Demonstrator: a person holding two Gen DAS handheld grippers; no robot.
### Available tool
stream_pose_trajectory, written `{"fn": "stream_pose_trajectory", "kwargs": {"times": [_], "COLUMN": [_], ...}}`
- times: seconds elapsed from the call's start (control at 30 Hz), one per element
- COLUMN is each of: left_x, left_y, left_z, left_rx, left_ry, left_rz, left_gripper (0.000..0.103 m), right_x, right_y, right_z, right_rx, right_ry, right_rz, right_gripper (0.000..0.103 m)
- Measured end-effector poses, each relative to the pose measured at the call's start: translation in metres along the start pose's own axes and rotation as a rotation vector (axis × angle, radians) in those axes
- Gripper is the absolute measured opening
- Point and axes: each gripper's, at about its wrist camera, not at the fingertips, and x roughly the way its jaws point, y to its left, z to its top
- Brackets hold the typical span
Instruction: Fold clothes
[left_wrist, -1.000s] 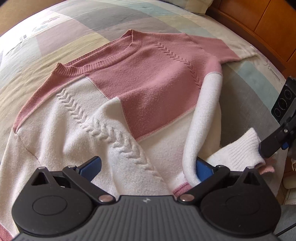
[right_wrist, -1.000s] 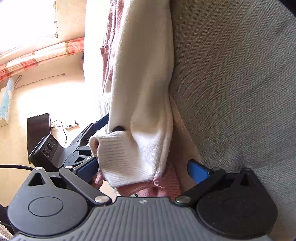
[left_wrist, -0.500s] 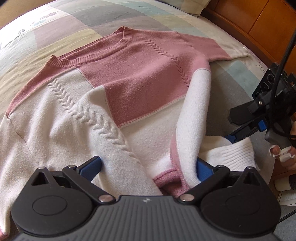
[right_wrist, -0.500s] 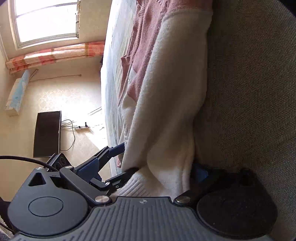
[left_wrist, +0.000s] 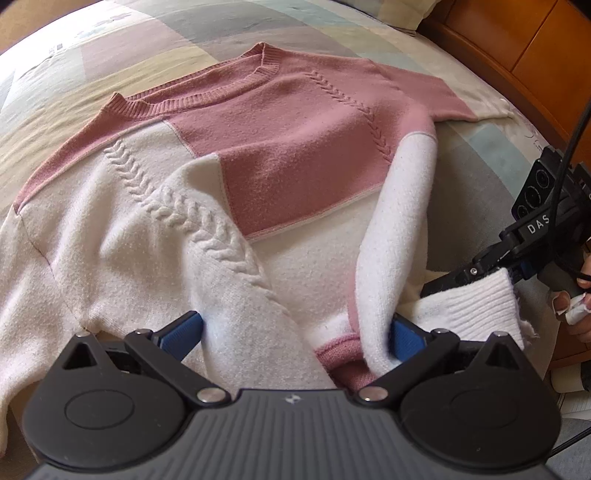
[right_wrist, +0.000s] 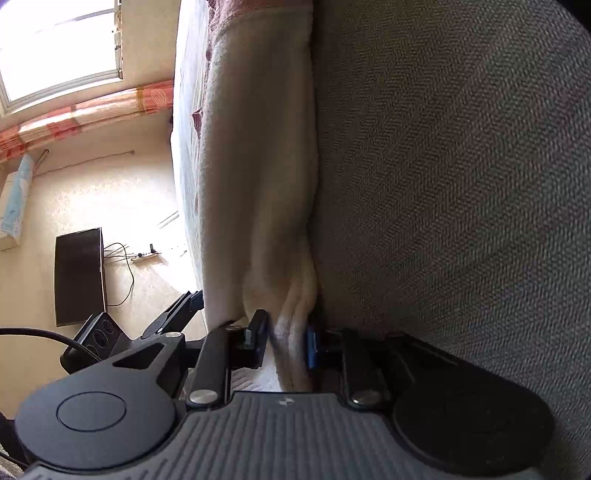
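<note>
While the left gripper (left_wrist: 293, 334) stands wide over the sweater's (left_wrist: 288, 147) hem at the frame's bottom, the right gripper (right_wrist: 286, 341) has gone from wide a second ago to narrow, pinched on the cuff (left_wrist: 476, 306) at right. The sweater lies face up across the bed (left_wrist: 110, 48), mid-frame, its sleeve (left_wrist: 399, 221) running down to that cuff. With the cuff now gripped, the sleeve looks ready to be carried in over the body.

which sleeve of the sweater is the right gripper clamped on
The white sleeve with the ribbed cuff, on the side toward the wooden furniture. The right gripper has its jaws shut on it; the other sleeve lies folded across the sweater's body.
</note>
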Motion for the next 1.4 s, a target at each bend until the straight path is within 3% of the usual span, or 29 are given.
{"fn": "stream_pose_trajectory", "kwargs": {"times": [0.1, 0.33, 0.47, 0.6, 0.87, 1.03, 1.17, 1.27, 1.33, 1.4], "left_x": [-0.006, -0.035, -0.043, -0.042, -0.036, -0.033, -0.031, -0.030, -0.030, -0.030], "left_y": [-0.004, -0.021, -0.030, -0.039, -0.048, -0.050, -0.051, -0.051, -0.051, -0.050], "left_z": [0.004, 0.016, 0.019, 0.017, 0.013, 0.016, 0.018, 0.018, 0.018, 0.016], "left_rx": [0.019, 0.042, 0.014, 0.021, 0.018, 0.029, 0.036, 0.035, 0.034, 0.024], "left_ry": [-0.001, -0.053, -0.065, -0.048, -0.012, -0.004, 0.002, 0.004, 0.003, 0.005], "left_rz": [0.011, -0.027, -0.054, -0.061, -0.052, -0.049, -0.047, -0.044, -0.043, -0.040], "left_gripper": [0.102, 0.102, 0.102, 0.102, 0.102, 0.102, 0.102, 0.102, 0.102, 0.102], "right_x": [0.009, -0.026, -0.063, -0.096, -0.132, -0.183, -0.191, -0.184, -0.189, -0.195], "right_y": [0.010, 0.040, 0.061, 0.081, 0.108, 0.070, 0.050, 0.035, 0.036, 0.038], "right_z": [-0.002, -0.017, -0.024, -0.029, -0.040, -0.064, -0.070, -0.072, -0.072, -0.066], "right_rx": [-0.040, -0.106, -0.129, -0.175, -0.246, -0.288, -0.259, -0.197, -0.196, -0.195], "right_ry": [0.020, -0.002, -0.048, -0.087, -0.073, -0.049, 0.008, 0.048, 0.013, -0.043], "right_rz": [-0.074, -0.208, -0.204, -0.277, -0.512, -0.593, -0.657, -0.753, -0.785, -0.760], "right_gripper": [0.015, 0.015, 0.015, 0.014, 0.014, 0.014, 0.014, 0.016, 0.020, 0.024]}}
